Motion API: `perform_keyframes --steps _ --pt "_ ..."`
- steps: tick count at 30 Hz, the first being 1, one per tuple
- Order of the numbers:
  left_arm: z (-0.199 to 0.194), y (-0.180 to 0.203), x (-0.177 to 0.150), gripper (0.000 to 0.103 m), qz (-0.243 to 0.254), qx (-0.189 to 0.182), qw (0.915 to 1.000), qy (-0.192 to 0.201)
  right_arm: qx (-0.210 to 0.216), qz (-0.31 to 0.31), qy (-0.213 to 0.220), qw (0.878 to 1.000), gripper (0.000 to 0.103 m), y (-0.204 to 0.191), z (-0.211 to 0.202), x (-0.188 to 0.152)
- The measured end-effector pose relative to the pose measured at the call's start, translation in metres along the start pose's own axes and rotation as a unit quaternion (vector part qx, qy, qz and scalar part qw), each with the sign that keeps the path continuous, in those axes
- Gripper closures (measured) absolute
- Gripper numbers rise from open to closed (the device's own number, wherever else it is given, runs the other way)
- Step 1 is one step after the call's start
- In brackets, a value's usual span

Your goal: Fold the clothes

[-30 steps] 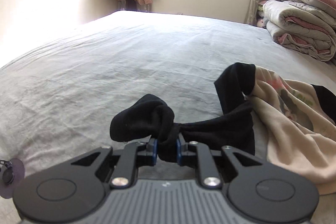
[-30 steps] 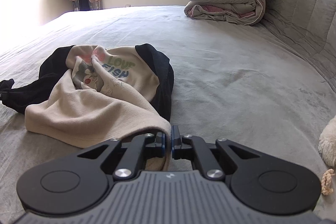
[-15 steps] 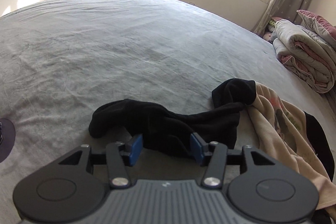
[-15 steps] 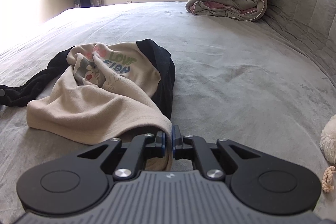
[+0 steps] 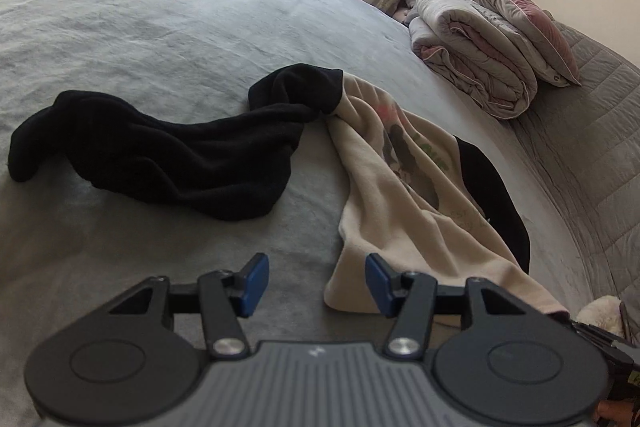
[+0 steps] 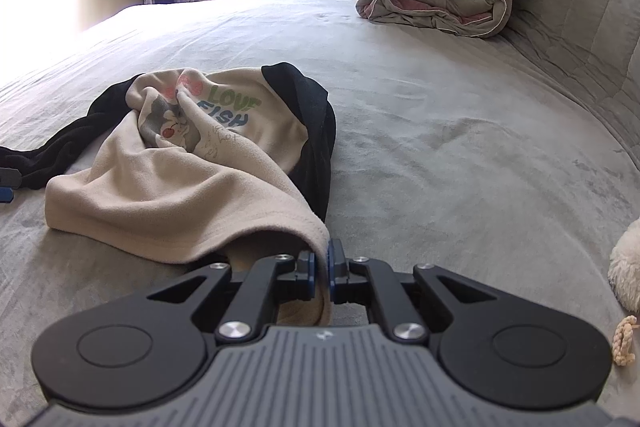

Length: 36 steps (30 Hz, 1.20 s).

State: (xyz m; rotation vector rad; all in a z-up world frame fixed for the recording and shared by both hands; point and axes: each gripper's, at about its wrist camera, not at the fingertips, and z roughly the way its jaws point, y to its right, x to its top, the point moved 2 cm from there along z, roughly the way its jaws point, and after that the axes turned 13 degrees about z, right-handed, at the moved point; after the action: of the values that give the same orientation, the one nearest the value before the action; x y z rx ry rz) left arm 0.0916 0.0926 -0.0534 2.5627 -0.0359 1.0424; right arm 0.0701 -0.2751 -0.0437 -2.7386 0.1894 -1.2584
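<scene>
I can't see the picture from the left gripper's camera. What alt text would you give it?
The left gripper, fingers wide open and empty, hovers over a grey bed before a crumpled beige sweatshirt, whose black sleeve trails left. A folded quilt and pillow lie at the far right.

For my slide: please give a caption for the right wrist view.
Right gripper pinches the beige sweatshirt's hem on the grey bed.

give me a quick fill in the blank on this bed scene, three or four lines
1. The right claw is shut on the ____ of the beige fleece sweatshirt.
2. The left claw is ____ and holds nothing.
3. The sweatshirt's black sleeve lies on the grey ____.
4. The green printed word on the sweatshirt is ____.

Missing words: hem; open; bed; LOVE
</scene>
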Motion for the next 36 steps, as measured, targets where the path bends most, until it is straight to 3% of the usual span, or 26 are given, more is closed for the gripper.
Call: perform_keyframes --steps 12,17,25,31,36 --pt "0.042 0.017 -0.007 0.051 0.017 -0.045 0.9987 -0.015 -0.001 0.009 -0.009 1.000 0.096 0.006 0.006 -0.003" --pt "0.037 0.018 -0.007 0.094 0.016 -0.051 0.9985 -0.011 0.003 0.008 -0.003 1.000 0.096 0.005 0.005 -0.002" --pt "-0.009 0.012 -0.002 0.095 0.005 -0.042 0.9985 0.034 0.026 -0.023 0.054 0.998 0.098 -0.014 -0.027 0.006" --pt "-0.044 -0.010 -0.014 0.095 -0.016 -0.044 0.9985 0.029 0.058 -0.105 0.082 0.989 0.098 -0.045 -0.059 -0.006" --pt "-0.072 -0.029 -0.025 0.096 -0.032 -0.045 0.9982 0.022 0.080 -0.163 0.077 0.980 0.099 -0.056 -0.078 -0.027"
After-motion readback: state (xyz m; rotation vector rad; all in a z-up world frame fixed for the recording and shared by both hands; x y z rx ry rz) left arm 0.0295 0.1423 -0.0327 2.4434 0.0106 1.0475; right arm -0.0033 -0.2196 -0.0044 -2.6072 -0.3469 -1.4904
